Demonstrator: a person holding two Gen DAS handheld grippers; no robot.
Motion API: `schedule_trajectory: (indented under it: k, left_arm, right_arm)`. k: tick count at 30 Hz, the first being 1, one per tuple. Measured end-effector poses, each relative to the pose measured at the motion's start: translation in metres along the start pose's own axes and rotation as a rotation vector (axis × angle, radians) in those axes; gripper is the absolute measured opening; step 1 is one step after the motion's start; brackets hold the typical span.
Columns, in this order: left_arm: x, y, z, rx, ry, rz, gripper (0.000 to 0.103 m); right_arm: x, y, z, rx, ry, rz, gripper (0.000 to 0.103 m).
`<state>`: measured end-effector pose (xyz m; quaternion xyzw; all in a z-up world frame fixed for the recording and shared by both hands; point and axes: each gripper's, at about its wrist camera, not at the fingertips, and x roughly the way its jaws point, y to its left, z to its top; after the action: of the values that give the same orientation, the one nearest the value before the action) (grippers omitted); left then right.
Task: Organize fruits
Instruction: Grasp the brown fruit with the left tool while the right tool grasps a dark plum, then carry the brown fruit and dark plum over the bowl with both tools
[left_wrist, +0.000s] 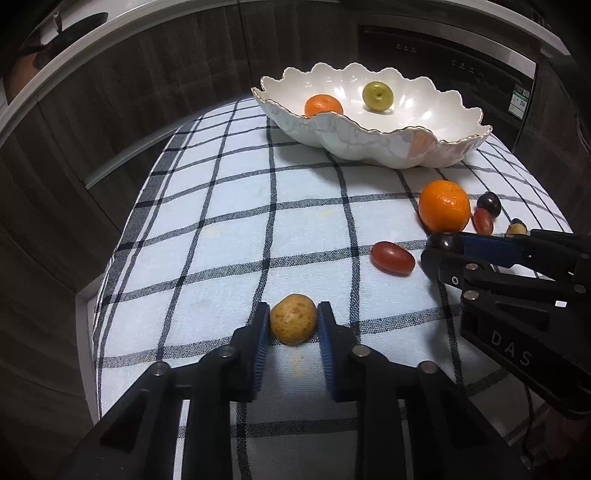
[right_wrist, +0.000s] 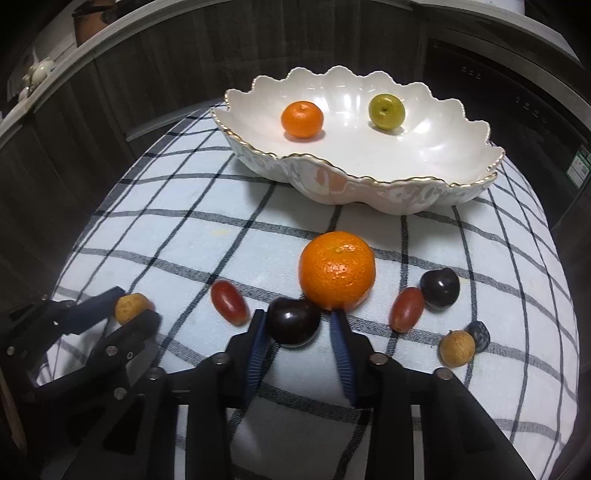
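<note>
My left gripper (left_wrist: 293, 323) clamps a small yellow-brown fruit (left_wrist: 293, 324) near the table's left side; my right gripper (right_wrist: 297, 325) clamps a dark plum (right_wrist: 293, 321) just before the big orange (right_wrist: 337, 270).

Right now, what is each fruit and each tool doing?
Left tool: shut on the tan fruit.
Right tool: dark plum between its fingers, on the cloth.
Bowl: upright, holding a small orange and a green fruit.
Big orange: resting on the cloth.
</note>
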<state>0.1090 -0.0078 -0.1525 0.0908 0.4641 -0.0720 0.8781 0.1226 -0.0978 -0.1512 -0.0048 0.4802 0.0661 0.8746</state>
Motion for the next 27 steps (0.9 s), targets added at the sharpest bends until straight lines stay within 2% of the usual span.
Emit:
schedule_trajectory:
  k: [7, 16, 27]
  left_arm:
    - [-0.004, 0.004, 0.003, -0.016, 0.008, -0.006, 0.026]
    - [-0.024, 0.003, 0.018, -0.008, -0.025, 0.004, 0.026]
    - [-0.039, 0.004, 0.055, 0.001, -0.074, 0.005, 0.026]
  right_arm:
    - [-0.009, 0.001, 0.003, -0.006, -0.014, 0.010, 0.030]
    - [-0.033, -0.002, 0.013, 0.000, -0.048, 0.008, 0.030]
    - [-0.057, -0.017, 0.032, 0.031, -0.088, -0.012, 0.030]
